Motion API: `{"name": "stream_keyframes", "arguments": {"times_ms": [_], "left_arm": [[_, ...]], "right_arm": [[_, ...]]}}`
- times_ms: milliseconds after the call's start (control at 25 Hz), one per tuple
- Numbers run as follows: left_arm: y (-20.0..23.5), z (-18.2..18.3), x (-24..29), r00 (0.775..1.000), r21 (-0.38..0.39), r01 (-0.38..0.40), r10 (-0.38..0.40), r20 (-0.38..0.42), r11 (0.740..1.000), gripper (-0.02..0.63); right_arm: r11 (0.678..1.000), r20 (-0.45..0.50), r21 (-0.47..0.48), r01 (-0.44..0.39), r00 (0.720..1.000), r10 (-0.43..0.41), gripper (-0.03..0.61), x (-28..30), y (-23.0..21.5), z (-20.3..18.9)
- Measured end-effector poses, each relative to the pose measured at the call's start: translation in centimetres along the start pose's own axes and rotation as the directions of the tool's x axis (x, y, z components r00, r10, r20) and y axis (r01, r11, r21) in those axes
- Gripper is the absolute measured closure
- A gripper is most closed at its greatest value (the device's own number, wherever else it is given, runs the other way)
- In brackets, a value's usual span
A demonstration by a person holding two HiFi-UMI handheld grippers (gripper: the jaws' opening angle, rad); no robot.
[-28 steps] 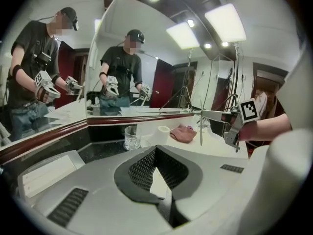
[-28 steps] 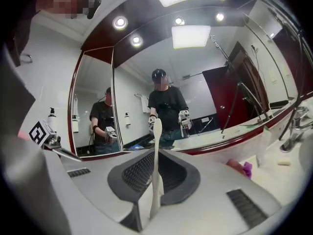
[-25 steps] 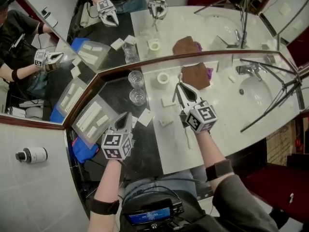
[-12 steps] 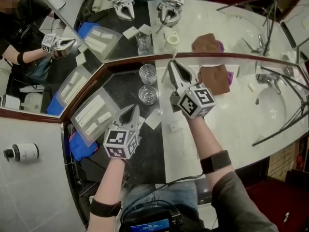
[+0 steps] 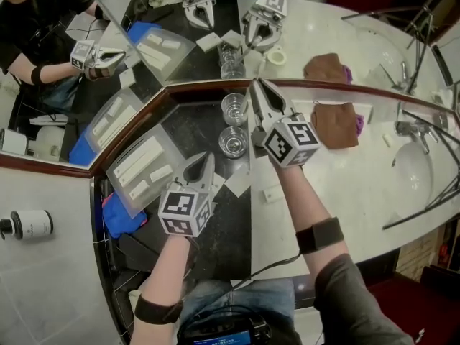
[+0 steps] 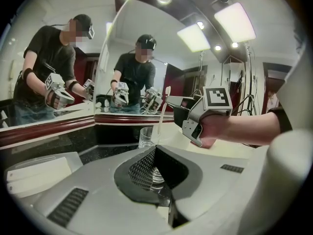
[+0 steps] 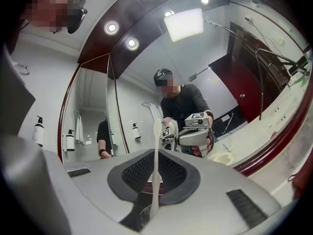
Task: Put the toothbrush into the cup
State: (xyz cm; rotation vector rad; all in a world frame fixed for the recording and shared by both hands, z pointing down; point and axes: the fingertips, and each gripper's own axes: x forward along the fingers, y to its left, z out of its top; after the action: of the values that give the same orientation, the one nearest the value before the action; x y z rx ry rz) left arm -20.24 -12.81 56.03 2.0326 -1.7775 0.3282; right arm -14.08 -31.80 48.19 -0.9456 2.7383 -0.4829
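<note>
While the right claw (image 5: 255, 92) clamps the upright toothbrush (image 7: 156, 160) by its handle, the left claw (image 5: 205, 162) is closed.

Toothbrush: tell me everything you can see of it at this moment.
The toothbrush is plain white, slim and plastic-looking, with a narrow oblong head at the top. It stands nearly upright, clamped along its handle between the pads of the right gripper. Its lower end is at the mouth of a clear glass; whether it touches the glass is unclear.
</note>
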Motion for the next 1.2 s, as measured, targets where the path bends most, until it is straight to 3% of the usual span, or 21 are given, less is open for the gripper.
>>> {"name": "stream_keyframes", "arguments": {"times_ms": [480,840,960,1200], "left_arm": [[1.2,-1.4,0.5,1.000,-0.028,-0.007,0.006,-0.018,1.000,0.614],[1.2,-1.0,1.1,1.000,-0.050,0.001,-0.002,-0.016,0.999,0.614],[1.2,-1.0,1.0,1.000,-0.056,0.001,-0.002,-0.020,0.998,0.614],[1.0,-0.6,0.6,1.000,-0.062,0.007,-0.008,-0.013,0.998,0.614]], "right_arm": [[0.999,-0.143,0.010,0.033,0.989,-0.031,0.531,1.0,-1.2,-4.5],[0.999,-0.338,-0.007,0.044,0.940,-0.044,0.523,1.4,-1.4,-8.2],[0.999,-0.376,0.000,0.044,0.926,-0.041,0.460,1.4,-1.2,-8.7],[0.998,-0.395,-0.008,0.067,0.916,-0.065,0.460,1.2,-1.0,-8.3]]}}
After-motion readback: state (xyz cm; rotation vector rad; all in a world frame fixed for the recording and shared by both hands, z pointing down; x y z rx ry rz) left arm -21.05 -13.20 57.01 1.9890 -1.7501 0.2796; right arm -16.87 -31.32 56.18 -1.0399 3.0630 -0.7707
